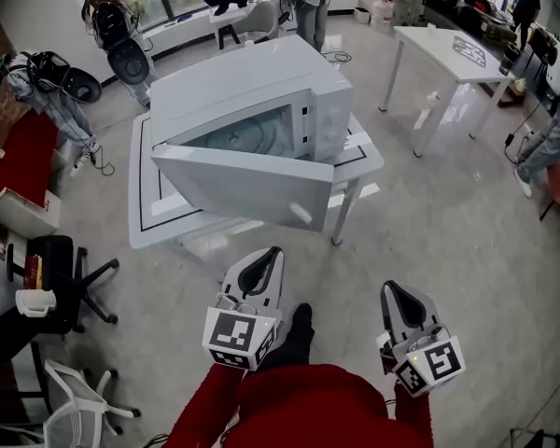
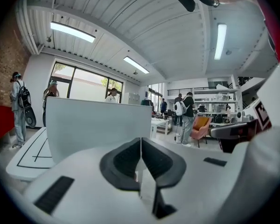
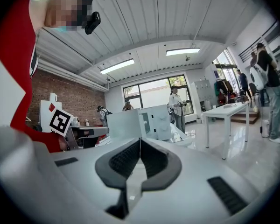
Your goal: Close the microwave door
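Left gripper (image 1: 272, 254) and right gripper (image 1: 393, 288) both have their jaws pressed together with nothing between them; each gripper view shows the dark pads meeting in one line. We hold them in front of us, well apart from the microwave, so the step in hand is, in our judgement, the approach.

The white table (image 1: 152, 220) stands ahead of us and carries the microwave (image 1: 261, 82). Its door (image 1: 243, 187) hangs open, hinged at the left side in the head view, and its free edge (image 1: 329, 197) swings out toward us. The cavity (image 1: 252, 134) shows behind it.

To do it well, we should probably bring one closed gripper to the outer face of the door, near the free edge and far from the hinge, where a small push turns it easily. Then we follow the arc, not a straight line, and press until the door sits flush. Whether it has a handle or a latch we cannot tell from here. The microwave may slide on the smooth table, so a slow, steady push seems safer.
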